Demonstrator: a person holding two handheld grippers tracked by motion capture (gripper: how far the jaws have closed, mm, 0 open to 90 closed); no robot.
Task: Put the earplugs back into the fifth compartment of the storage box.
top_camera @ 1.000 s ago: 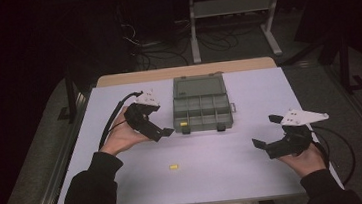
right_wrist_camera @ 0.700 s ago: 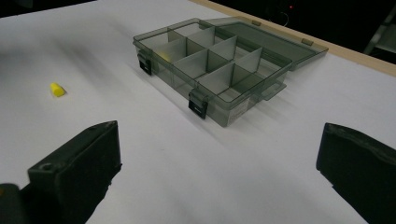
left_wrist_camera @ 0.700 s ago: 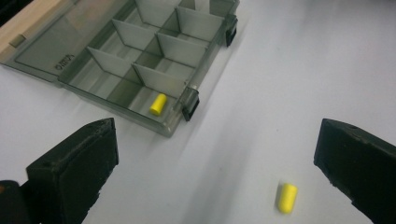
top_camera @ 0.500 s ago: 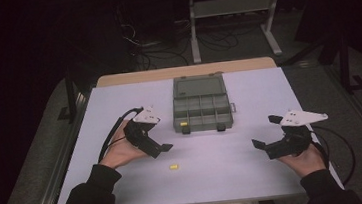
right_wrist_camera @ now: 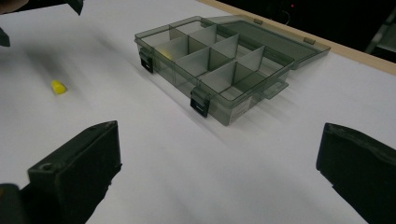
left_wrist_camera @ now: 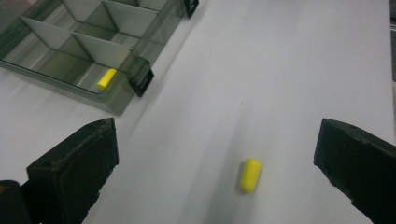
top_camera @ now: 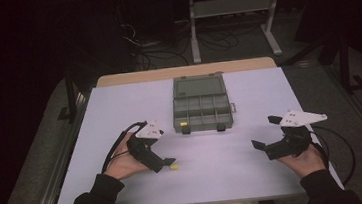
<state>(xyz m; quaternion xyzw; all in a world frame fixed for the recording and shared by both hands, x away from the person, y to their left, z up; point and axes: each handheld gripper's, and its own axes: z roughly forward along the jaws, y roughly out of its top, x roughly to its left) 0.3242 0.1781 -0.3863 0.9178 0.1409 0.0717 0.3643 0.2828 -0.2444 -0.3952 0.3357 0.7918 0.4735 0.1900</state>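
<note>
your left claw (top_camera: 167, 162) sits low over the tabletop (top_camera: 119, 108), toward its near left part, jaws spread wide and holding nothing; in the left gripper view the loose yellow piece (left_wrist_camera: 250, 174) lies flat on the white surface between the two jaws, nearer the right-hand one and touching neither. from the high view that piece (top_camera: 174, 167) lies just beside the claw's tips, well short of the near edge. the clear compartment box (top_camera: 202, 109) stands open near the middle of the far edge, lid laid back toward that edge, and a second yellow piece (top_camera: 184, 124) rests in its near left compartment, close to a black latch. your right claw (top_camera: 263, 134) is over the near right part of the tabletop, well apart from the box, jaws released wide and empty, pointing toward the box
</note>
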